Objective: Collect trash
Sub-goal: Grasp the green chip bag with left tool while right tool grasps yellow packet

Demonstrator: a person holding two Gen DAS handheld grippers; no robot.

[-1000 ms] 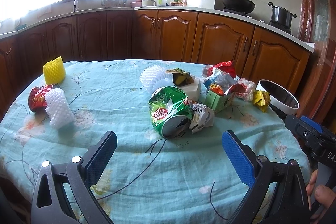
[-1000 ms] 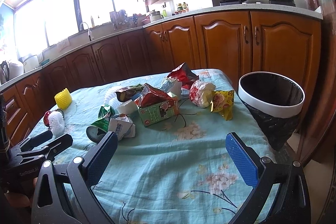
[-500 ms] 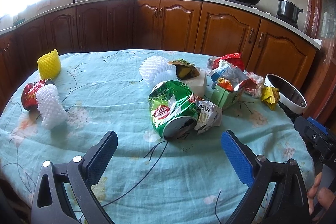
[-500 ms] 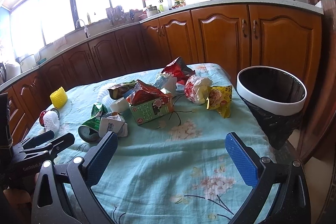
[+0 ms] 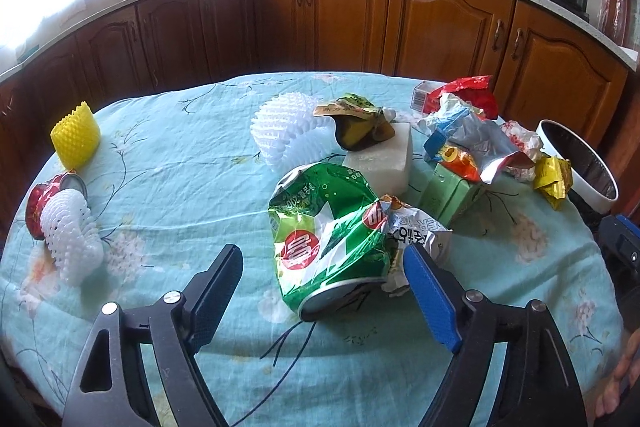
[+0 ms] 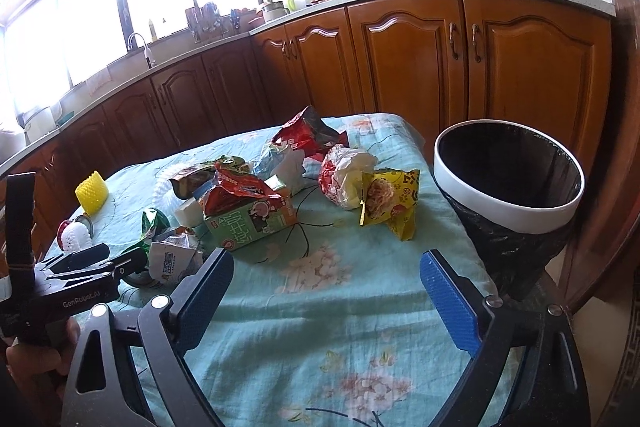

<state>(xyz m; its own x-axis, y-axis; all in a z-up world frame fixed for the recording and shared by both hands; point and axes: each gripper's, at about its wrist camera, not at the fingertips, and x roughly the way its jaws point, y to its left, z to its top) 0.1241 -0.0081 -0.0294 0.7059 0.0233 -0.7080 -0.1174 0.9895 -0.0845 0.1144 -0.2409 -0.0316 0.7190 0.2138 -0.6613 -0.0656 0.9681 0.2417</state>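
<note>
Just beyond table edge (image 6: pixel 460 227), bin (image 6: pixel 508 211).

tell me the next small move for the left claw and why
Probably ease the left claw a little further forward around the crushed green can and let it finish closing. Its jaws are closing, the can already sits between them, but the pads do not yet press its sides.

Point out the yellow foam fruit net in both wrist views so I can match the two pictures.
Left wrist view: the yellow foam fruit net stands at the far left, on the tablecloth's back edge, above the red can.
Right wrist view: it sits left of centre, small, behind the left claw.
Shared landmark: the white-rimmed trash bin, at the table's right edge in both.
</note>
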